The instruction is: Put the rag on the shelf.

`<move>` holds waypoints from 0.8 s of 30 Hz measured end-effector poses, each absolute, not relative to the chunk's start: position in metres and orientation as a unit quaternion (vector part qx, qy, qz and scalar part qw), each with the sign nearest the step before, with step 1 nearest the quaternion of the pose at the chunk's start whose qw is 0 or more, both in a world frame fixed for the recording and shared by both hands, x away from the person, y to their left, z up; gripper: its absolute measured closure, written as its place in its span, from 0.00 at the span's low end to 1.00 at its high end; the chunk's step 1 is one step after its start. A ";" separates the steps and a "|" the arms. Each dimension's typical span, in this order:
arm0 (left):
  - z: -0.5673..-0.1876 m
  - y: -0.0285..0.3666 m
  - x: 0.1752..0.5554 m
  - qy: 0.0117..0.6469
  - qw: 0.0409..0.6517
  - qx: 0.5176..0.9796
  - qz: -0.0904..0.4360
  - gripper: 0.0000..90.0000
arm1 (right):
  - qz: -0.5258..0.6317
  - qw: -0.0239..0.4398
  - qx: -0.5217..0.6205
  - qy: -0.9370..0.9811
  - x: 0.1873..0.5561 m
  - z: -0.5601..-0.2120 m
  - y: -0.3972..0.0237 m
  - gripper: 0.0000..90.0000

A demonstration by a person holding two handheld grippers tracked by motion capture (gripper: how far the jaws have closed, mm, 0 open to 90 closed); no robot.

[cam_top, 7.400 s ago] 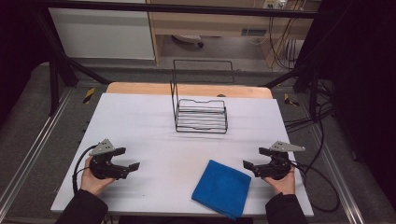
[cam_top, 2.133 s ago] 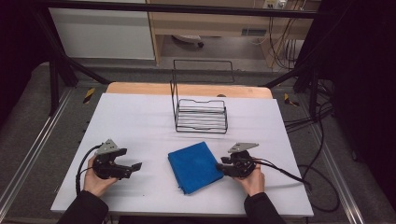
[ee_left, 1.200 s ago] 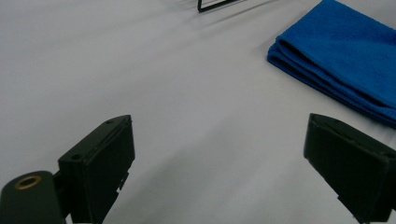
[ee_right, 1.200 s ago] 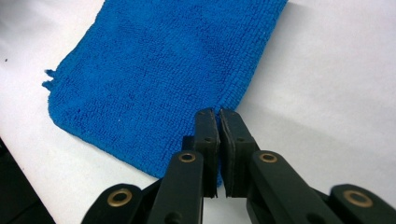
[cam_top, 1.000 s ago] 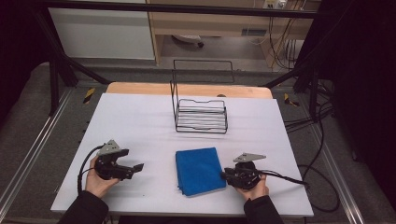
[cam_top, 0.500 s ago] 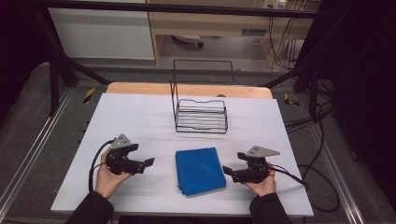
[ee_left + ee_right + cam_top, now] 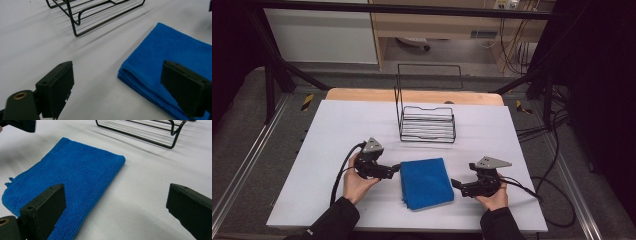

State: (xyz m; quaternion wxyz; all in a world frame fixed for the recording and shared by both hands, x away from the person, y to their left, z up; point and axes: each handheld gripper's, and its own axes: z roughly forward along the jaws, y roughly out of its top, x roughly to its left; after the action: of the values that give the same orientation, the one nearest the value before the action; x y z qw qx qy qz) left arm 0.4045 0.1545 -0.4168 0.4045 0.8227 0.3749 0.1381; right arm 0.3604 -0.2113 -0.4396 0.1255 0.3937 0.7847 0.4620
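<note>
White table [image 7: 337, 125], both grippers level, flanking folded blue cloth [image 7: 426, 182], jaws wide

Both forearms wear black sleeves. The left claw [image 7: 395, 170] and the right claw [image 7: 455, 184] are black blocks, each topped by a grey three-cornered plate and trailing a black cable. Close up, the jaws are flat matte slabs with small screw holes and a brass-ringed hole at the base.
</note>
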 end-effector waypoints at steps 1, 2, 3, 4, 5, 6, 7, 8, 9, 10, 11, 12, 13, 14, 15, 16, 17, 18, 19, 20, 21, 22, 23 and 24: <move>-0.419 0.152 0.406 0.378 0.403 0.822 0.136 0.16 | 0.462 0.126 0.393 0.785 0.361 -0.440 -0.211 0.03; -0.420 0.149 0.407 0.381 0.399 0.823 0.134 0.17 | 0.462 0.126 0.393 0.785 0.361 -0.440 -0.211 0.03; -0.422 0.147 0.409 0.384 0.397 0.823 0.128 0.20 | 0.462 0.126 0.393 0.785 0.361 -0.440 -0.211 0.03; -0.424 0.145 0.410 0.388 0.399 0.822 0.121 0.23 | 0.463 0.125 0.393 0.785 0.361 -0.440 -0.211 0.03; -0.426 0.143 0.410 0.390 0.398 0.822 0.118 0.26 | 0.463 0.125 0.393 0.785 0.361 -0.440 -0.210 0.03; -0.427 0.140 0.410 0.391 0.398 0.822 0.118 0.29 | 0.462 0.125 0.393 0.785 0.361 -0.440 -0.210 0.03; -0.429 0.139 0.410 0.389 0.392 0.825 0.118 0.33 | 0.462 0.125 0.393 0.785 0.361 -0.440 -0.210 0.03; -0.430 0.137 0.409 0.390 0.390 0.826 0.118 0.36 | 0.462 0.125 0.393 0.785 0.360 -0.441 -0.210 0.03; -0.432 0.136 0.409 0.392 0.389 0.826 0.116 0.39 | 0.462 0.126 0.392 0.786 0.360 -0.441 -0.210 0.03; -0.433 0.135 0.410 0.395 0.388 0.825 0.113 0.41 | 0.461 0.125 0.392 0.786 0.360 -0.441 -0.210 0.03; -0.435 0.135 0.410 0.398 0.388 0.824 0.109 0.43 | 0.461 0.125 0.392 0.786 0.360 -0.441 -0.210 0.03; -0.436 0.134 0.410 0.401 0.386 0.824 0.108 0.45 | 0.460 0.123 0.392 0.787 0.360 -0.441 -0.210 0.03; -0.437 0.134 0.410 0.404 0.383 0.824 0.108 0.48 | 0.460 0.122 0.393 0.787 0.360 -0.441 -0.210 0.03; -0.438 0.133 0.410 0.404 0.379 0.825 0.111 0.49 | 0.460 0.123 0.391 0.788 0.360 -0.441 -0.210 0.03; -0.439 0.133 0.410 0.406 0.376 0.825 0.112 0.51 | 0.460 0.124 0.391 0.787 0.360 -0.441 -0.210 0.04; -0.440 0.132 0.410 0.406 0.376 0.825 0.111 0.53 | 0.461 0.124 0.392 0.787 0.359 -0.441 -0.210 0.04; -0.440 0.131 0.410 0.406 0.378 0.824 0.110 0.54 | 0.461 0.124 0.392 0.786 0.359 -0.441 -0.210 0.04; -0.441 0.130 0.410 0.409 0.381 0.823 0.106 0.55 | 0.462 0.124 0.392 0.786 0.359 -0.441 -0.210 0.04; -0.441 0.129 0.410 0.410 0.383 0.821 0.105 0.57 | 0.462 0.123 0.392 0.786 0.359 -0.441 -0.210 0.04; -0.442 0.128 0.410 0.413 0.385 0.819 0.101 0.57 | 0.462 0.123 0.392 0.786 0.360 -0.442 -0.210 0.04; -0.443 0.126 0.411 0.418 0.383 0.818 0.099 0.58 | 0.462 0.121 0.393 0.786 0.360 -0.442 -0.209 0.04; -0.444 0.125 0.412 0.422 0.380 0.817 0.097 0.59 | 0.462 0.120 0.394 0.785 0.360 -0.442 -0.209 0.04; -0.446 0.124 0.413 0.426 0.376 0.818 0.095 0.60 | 0.462 0.119 0.395 0.785 0.361 -0.443 -0.208 0.04; -0.447 0.123 0.414 0.427 0.372 0.819 0.094 0.61 | 0.461 0.117 0.396 0.786 0.361 -0.443 -0.208 0.05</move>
State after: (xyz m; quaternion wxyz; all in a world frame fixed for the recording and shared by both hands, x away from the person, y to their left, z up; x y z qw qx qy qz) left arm 0.4137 0.1232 -0.4472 0.3716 0.8188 0.4274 0.0936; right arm 0.3606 -0.2082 -0.4426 0.1168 0.3956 0.7857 0.4611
